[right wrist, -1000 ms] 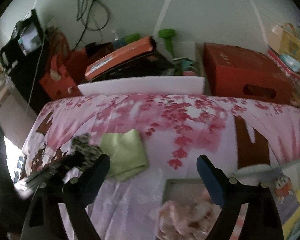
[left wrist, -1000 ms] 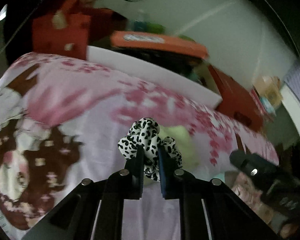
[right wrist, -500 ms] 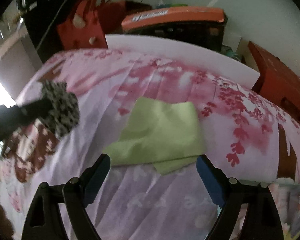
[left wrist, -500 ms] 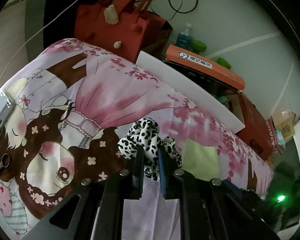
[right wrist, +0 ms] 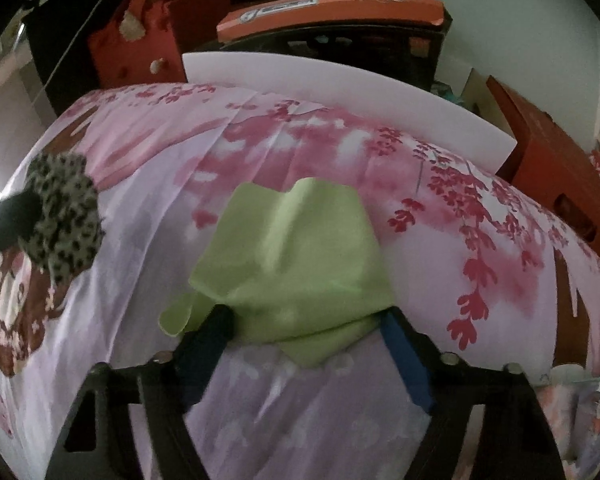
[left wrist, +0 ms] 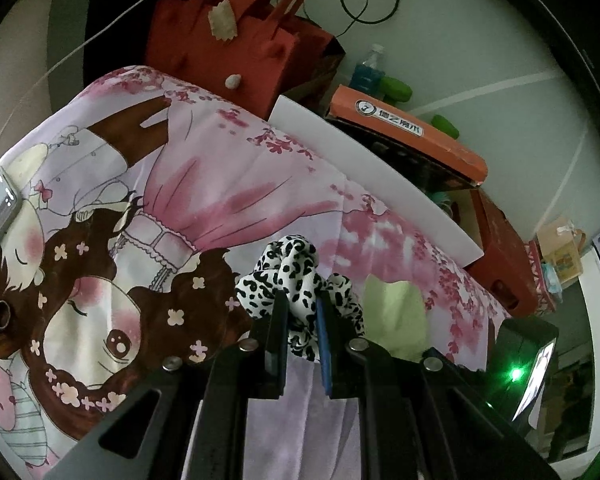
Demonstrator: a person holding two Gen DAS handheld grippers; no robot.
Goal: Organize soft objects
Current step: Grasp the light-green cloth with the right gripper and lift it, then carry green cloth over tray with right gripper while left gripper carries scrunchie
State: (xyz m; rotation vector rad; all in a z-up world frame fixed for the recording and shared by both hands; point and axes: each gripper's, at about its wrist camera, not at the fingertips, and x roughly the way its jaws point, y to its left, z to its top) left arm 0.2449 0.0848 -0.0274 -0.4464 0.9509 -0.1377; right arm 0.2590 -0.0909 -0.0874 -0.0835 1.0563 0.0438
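Pink blossom-print bedsheet (right wrist: 440,216) fills both views, with a cartoon girl's face printed on its left half. Behind it a white board (right wrist: 340,92) stands on edge, then a red felt handbag (left wrist: 228,44), an orange box (left wrist: 412,136) on a dark crate, and a red-brown carton (right wrist: 552,160) off to the right against the pale wall.

Left gripper (left wrist: 303,312) first: jaws pinched tight on the leopard-print scrunchie (left wrist: 296,276), which bunches out above and to both sides of the fingertips, lifted clear of the sheet. From the right wrist view that same scrunchie (right wrist: 64,216) hangs at the far left on the end of the dark fingers.

Now the right gripper (right wrist: 304,324): pointing steeply down over the light green cloth (right wrist: 296,256), which lies crumpled in the middle of the sheet. Its jaws have just been closing in, and the near edge of the cloth sits between the two fingers. The left finger (right wrist: 208,336) overlaps a folded corner; the blue pad of the right finger (right wrist: 400,344) is just beside the cloth's right edge. Whether the pads are pressing on it, I cannot tell.
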